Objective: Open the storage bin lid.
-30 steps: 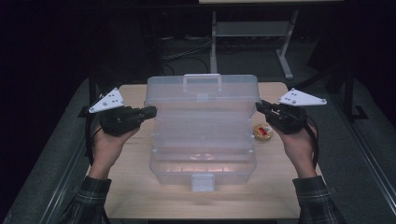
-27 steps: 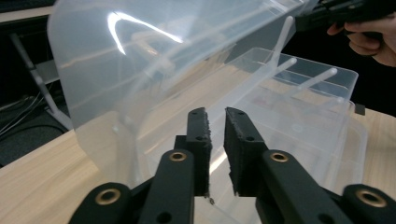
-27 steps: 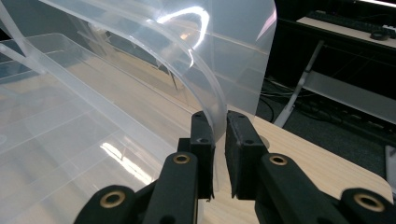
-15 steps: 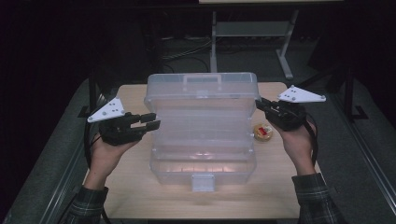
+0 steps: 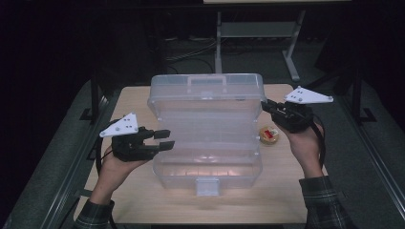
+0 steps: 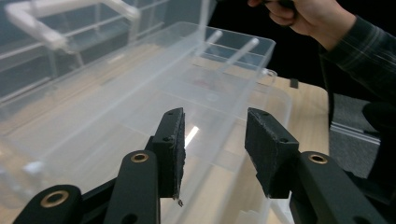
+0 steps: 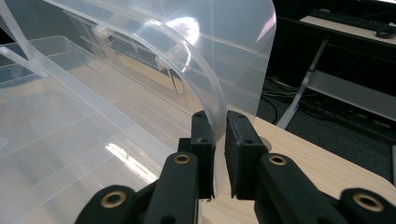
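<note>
The right hand-held gripper (image 5: 265,104) pinches the raised lid (image 5: 206,98) of a clear plastic storage box (image 5: 207,164) at its right edge, holding it upright over the desk (image 5: 282,191). The left hand-held gripper (image 5: 165,138), its jaws just opened with nothing between them, hangs beside the box's left end, level and pointing right along its long axis.

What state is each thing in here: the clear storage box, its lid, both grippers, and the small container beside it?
Clear plastic storage box: open, standing on the table.
Lid: raised, held by its right edge.
Front latch: undone.
Left gripper: jaws just opened, nothing between them.
Right gripper: shut on the lid edge.
Small round container: sitting on the table right of the box.
</note>
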The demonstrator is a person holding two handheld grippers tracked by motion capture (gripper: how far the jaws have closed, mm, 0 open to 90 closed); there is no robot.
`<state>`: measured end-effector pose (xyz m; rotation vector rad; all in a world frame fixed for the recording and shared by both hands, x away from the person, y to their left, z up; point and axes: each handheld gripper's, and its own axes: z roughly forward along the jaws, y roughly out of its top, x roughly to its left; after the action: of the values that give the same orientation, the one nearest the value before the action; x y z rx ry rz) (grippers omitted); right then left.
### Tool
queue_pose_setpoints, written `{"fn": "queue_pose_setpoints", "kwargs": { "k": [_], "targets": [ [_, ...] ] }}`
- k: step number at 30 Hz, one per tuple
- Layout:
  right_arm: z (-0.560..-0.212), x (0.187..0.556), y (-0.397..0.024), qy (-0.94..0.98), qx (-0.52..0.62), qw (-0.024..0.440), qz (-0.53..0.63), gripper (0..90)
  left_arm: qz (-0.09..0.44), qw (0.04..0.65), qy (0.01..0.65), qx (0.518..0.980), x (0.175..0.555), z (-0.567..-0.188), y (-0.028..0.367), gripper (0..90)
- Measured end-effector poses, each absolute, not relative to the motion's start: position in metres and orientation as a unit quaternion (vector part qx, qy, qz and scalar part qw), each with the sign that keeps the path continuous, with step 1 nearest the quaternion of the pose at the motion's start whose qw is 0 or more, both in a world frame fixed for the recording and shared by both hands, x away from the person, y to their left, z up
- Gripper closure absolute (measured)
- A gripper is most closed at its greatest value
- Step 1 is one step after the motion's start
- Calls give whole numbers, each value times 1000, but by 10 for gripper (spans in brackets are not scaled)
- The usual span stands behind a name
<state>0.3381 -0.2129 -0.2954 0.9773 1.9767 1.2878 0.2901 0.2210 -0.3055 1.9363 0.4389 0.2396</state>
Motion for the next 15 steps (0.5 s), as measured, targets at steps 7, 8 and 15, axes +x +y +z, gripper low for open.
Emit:
{"fn": "queue_pose_setpoints", "kwargs": {
  "k": [7, 8, 15],
  "targets": [
    [-294, 340, -213, 742, 365, 288, 483, 820, 80, 528, 165, 829, 283, -314, 206, 545],
    [-294, 340, -213, 742, 365, 289, 482, 821, 76, 525, 162, 832, 282, -316, 204, 543],
    [-294, 341, -213, 743, 363, 291, 480, 824, 52, 505, 137, 851, 277, -329, 185, 535]
  ]
}}
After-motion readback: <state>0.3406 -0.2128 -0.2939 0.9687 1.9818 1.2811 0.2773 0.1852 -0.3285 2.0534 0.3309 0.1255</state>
